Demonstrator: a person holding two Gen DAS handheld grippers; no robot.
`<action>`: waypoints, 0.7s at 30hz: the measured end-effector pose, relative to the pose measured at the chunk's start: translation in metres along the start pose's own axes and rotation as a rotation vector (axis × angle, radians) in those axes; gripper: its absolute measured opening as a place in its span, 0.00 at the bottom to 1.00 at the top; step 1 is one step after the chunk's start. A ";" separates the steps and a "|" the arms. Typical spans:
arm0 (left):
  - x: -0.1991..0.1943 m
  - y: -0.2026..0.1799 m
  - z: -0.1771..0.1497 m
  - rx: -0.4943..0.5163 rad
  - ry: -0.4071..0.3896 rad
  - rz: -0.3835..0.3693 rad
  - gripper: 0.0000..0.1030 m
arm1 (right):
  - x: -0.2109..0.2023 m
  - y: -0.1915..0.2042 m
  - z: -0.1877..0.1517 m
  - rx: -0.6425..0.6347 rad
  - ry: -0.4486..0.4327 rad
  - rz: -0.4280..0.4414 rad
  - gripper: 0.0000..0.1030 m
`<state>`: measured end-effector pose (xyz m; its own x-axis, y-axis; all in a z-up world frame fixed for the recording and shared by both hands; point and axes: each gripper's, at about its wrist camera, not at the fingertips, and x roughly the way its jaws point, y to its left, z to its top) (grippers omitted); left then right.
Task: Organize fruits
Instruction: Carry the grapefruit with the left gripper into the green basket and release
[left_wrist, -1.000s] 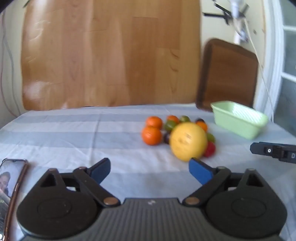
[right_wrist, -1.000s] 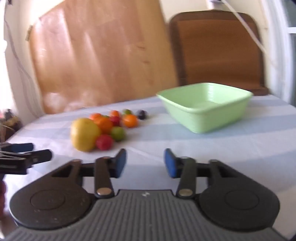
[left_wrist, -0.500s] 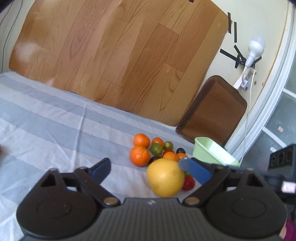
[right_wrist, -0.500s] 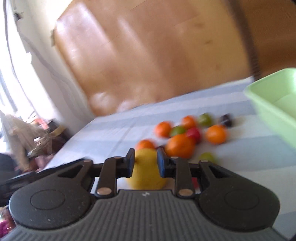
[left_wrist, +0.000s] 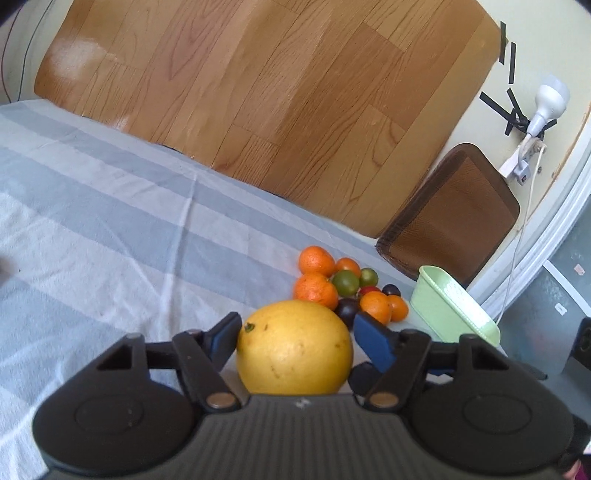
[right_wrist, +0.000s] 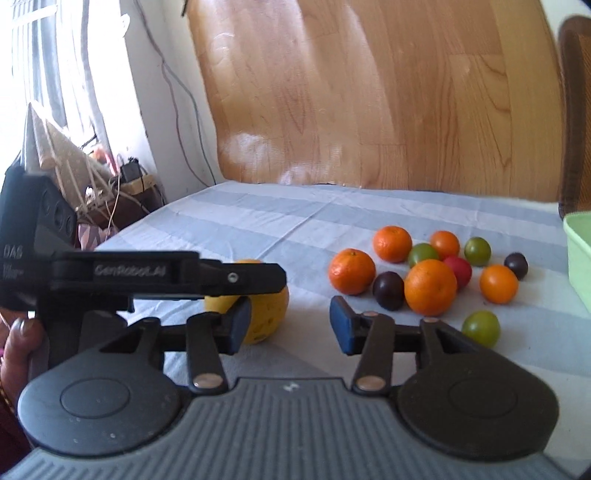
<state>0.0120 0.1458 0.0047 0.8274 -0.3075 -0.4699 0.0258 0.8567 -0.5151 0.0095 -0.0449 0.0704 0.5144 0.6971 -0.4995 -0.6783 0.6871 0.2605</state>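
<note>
A large yellow grapefruit (left_wrist: 293, 347) sits between the fingers of my left gripper (left_wrist: 295, 334), whose blue pads press its two sides. It also shows in the right wrist view (right_wrist: 267, 306), partly hidden behind the left gripper's black finger (right_wrist: 166, 275). A cluster of oranges (right_wrist: 430, 291), green, red and dark purple small fruits (right_wrist: 388, 290) lies on the striped cloth. My right gripper (right_wrist: 286, 321) is open and empty, just right of the grapefruit. A pale green bin (left_wrist: 452, 306) stands right of the cluster.
A wooden board (left_wrist: 258, 96) leans against the back wall, with a brown chair back (left_wrist: 454, 218) to its right. The table's left edge (right_wrist: 140, 221) drops off toward clutter by the window. A lone green fruit (right_wrist: 480, 328) lies nearest my right gripper.
My left gripper has moved in around the grapefruit and closed onto it. My right gripper has swung left away from the bin and opened wider.
</note>
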 end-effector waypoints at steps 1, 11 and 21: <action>0.000 -0.001 0.000 0.002 0.002 0.007 0.66 | 0.000 0.003 0.000 -0.022 0.004 0.001 0.59; -0.010 -0.021 -0.005 0.117 -0.005 0.026 0.79 | 0.002 0.028 -0.012 -0.230 0.056 0.006 0.68; -0.028 -0.038 -0.015 0.190 -0.017 -0.048 0.85 | -0.005 0.037 -0.029 -0.234 0.070 -0.003 0.68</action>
<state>-0.0202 0.1157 0.0264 0.8320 -0.3439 -0.4354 0.1695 0.9047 -0.3908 -0.0333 -0.0291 0.0583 0.4844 0.6736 -0.5582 -0.7842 0.6172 0.0644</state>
